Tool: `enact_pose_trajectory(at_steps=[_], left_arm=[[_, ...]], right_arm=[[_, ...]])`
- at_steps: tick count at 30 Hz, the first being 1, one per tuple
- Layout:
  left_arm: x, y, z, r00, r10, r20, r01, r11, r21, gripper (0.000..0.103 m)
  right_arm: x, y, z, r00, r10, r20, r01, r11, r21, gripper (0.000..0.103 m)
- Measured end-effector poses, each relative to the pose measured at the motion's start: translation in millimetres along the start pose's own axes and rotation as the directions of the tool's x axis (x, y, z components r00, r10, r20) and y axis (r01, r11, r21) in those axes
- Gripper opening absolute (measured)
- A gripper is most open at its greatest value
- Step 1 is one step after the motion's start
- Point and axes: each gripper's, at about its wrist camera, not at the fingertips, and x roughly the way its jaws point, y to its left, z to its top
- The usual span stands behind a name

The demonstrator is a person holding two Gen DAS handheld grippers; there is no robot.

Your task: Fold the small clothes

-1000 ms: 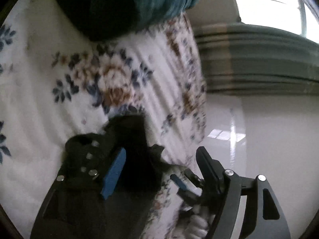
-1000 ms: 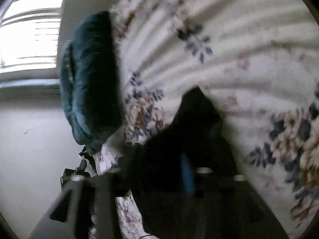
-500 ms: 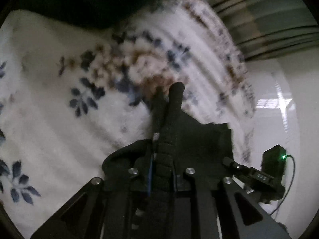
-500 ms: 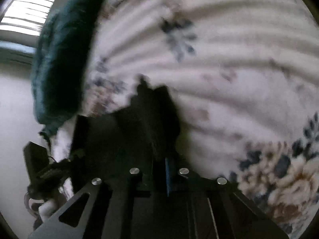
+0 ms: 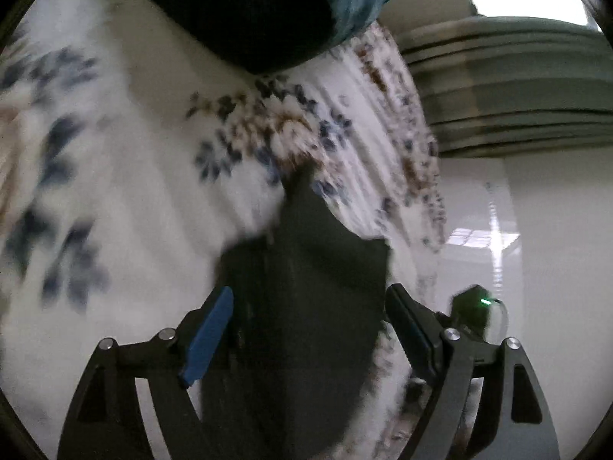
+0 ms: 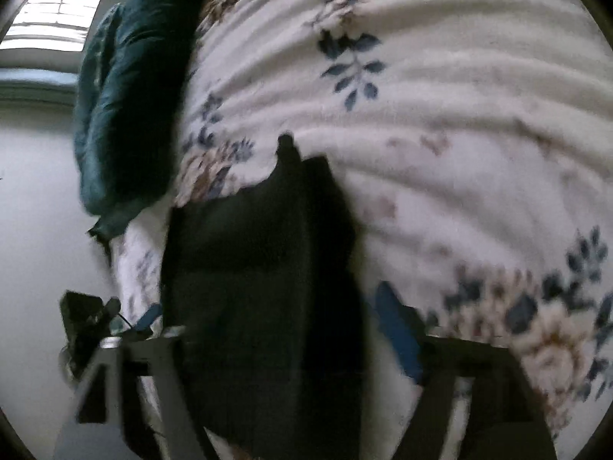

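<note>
A small black garment (image 5: pixel 306 268) lies on the white floral blanket (image 5: pixel 126 199) near the bed's edge. My left gripper (image 5: pixel 310 329) hangs over its near part with the jaws opening. The cloth lies between the blue pads (image 5: pixel 208 337), which do not press on it. In the right wrist view the same black garment (image 6: pixel 260 268) sits between the fingers of my right gripper (image 6: pixel 272 326). Those jaws are opening too, and the right blue pad (image 6: pixel 394 329) stands clear of the cloth. This view is blurred.
A dark teal pillow (image 5: pixel 287 0) lies on the blanket beyond the garment, also seen as the pillow (image 6: pixel 126 96) at the left. The bed's edge drops to a glossy white floor (image 5: pixel 536 249). A small black device with a green light (image 5: pixel 473 306) sits beside the bed's edge.
Half a second ago both grippers were shut on the black garment. Both have since let go, and the jaws stand wide with the cloth lying flatter on the blanket.
</note>
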Motion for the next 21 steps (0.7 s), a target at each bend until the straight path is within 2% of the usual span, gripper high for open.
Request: enact_pose_trajectory(at_steps=[4,6,7,8,11,14,16,19,20,21], left_arm=[[-43,3,-71,0.999,0.013,0.053,-0.011,0.999,-0.035,0.081],[-50,12,-110,0.998,0.009,0.064,-0.002,0.995,-0.100,0.081],[-47,18,-125,0.998,-0.005,0.066,0.014,0.991,-0.135,0.081],[-39,27,-145,0.997,-0.054,0.064,0.064,0.983,-0.175,0.082],[1,46,-176,0.993,-0.117,0.029,0.121,0.955,-0.270,0.083],[41,56,-177,0.990,-0.134,0.049,0.142,0.935,-0.325,0.083],[54,58,-165,0.989,-0.100,0.111,0.131,0.937,-0.325,0.083],[59,55,-148,0.969,-0.092,0.230,0.171,0.919,-0.356,0.083],[57,53,-144,0.963,-0.098,0.251,0.187,0.913,-0.362,0.075],[54,52,-141,0.958,-0.107,0.265,0.203,0.908,-0.366,0.063]], right_arm=[[-1,-11,-27,0.996,0.027,-0.087,-0.028,1.000,-0.011,0.085],[10,-20,-36,0.991,0.036,-0.130,-0.039,0.999,-0.020,0.085],[18,-25,-37,0.988,0.046,-0.148,-0.048,0.999,-0.013,0.085],[27,-28,-37,0.985,0.056,-0.163,-0.058,0.998,-0.007,0.085],[62,-35,-29,0.976,0.094,-0.195,-0.092,0.996,0.021,0.085],[92,-28,-17,0.970,0.139,-0.202,-0.133,0.990,0.041,0.087],[103,-18,-9,0.966,0.172,-0.193,-0.167,0.985,0.043,0.089],[115,-12,-4,0.970,0.172,-0.170,-0.165,0.985,0.054,0.091],[116,-11,-4,0.972,0.172,-0.161,-0.166,0.985,0.050,0.091],[115,-10,-7,0.975,0.165,-0.147,-0.161,0.986,0.036,0.078]])
